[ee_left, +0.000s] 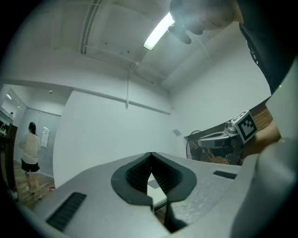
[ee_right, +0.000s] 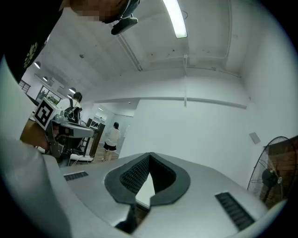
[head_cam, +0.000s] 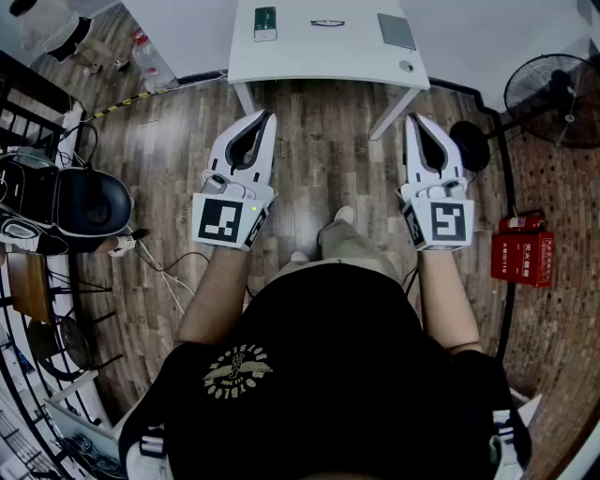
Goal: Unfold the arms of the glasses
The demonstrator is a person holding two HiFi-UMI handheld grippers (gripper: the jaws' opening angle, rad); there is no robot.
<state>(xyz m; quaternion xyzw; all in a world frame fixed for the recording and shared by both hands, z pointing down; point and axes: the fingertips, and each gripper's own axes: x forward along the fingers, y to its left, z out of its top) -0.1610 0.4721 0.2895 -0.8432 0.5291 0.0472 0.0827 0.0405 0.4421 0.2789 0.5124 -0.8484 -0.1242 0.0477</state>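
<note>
A pair of thin-framed glasses lies on the white table at the far side of the head view, well beyond both grippers. My left gripper is held level over the wooden floor, short of the table's near edge, its jaws shut with nothing between them. My right gripper hangs at the same height on the right, jaws shut and empty too. In the left gripper view the fingertips meet at their tips, and in the right gripper view the fingertips meet likewise. The glasses' arms are too small to make out.
On the table also lie a green box, a grey flat pad and a small round thing. A floor fan stands at the right, a red box below it. A chair and cables crowd the left. A person stands far off.
</note>
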